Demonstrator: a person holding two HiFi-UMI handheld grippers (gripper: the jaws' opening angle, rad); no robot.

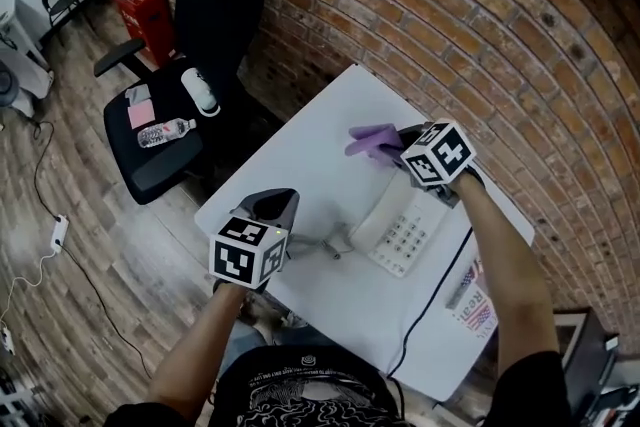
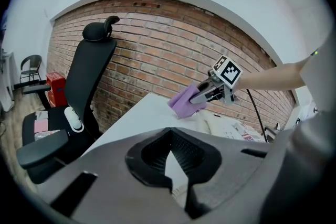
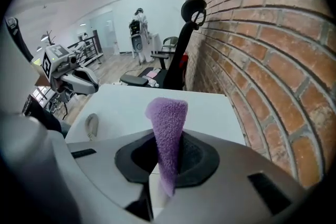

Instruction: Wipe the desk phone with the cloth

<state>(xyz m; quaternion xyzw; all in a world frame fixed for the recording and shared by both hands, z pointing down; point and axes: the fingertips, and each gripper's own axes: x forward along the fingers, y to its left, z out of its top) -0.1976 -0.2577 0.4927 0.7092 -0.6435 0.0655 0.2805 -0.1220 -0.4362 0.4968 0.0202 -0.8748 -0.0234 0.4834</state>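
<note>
— Purple pile, soft and limp: the cloth, clamped between the jaws of the right tool, a loose tongue poking up past the tips.
— Over the desk phone?
— Above its far end, close to the brick wall; no contact to be seen. Phone flat on the white tabletop, handset along its left side, black cord trailing to the near edge.
— Left tool?
— Tips together on nothing, at the tabletop's left edge, a little apart from the phone.
— Handling?
— Cloth light, grippy, unlikely to slip; best pinched at one end as now, free flap dragged across the keys. Phone probably light, hard plastic, apt to skate under a wipe, handset apt to hop off. Worth pinning at the body's near corner with the left tool, never by the cord.
</note>
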